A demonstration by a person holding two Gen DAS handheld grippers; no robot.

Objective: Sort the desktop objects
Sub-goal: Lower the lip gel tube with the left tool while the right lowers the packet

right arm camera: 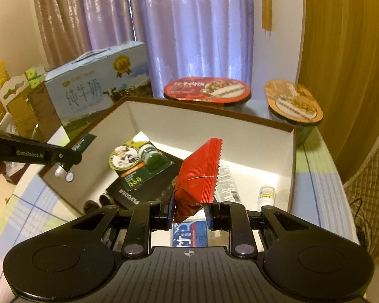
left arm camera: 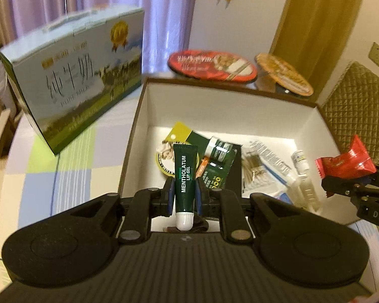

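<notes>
My left gripper [left arm camera: 185,197] is shut on a dark green lip gel tube [left arm camera: 185,174] with a white cap, held upright over the near edge of the open white-lined box [left arm camera: 149,106]. My right gripper [right arm camera: 189,212] is shut on a crinkled red snack packet [right arm camera: 200,176] above the same box [right arm camera: 288,161]; that packet [left arm camera: 346,162] also shows at the right of the left wrist view. Inside the box lie a green carded jar pack [right arm camera: 139,162], a small white bottle [right arm camera: 266,194], a cotton swab pack [left arm camera: 251,169] and other small items.
A milk carton box [left arm camera: 73,83] stands left of the box on a checked tablecloth [left arm camera: 63,166]. Two instant noodle bowls [right arm camera: 207,92] [right arm camera: 293,103] sit behind it. Curtains hang at the back, and a quilted chair back [left arm camera: 358,101] is at the right.
</notes>
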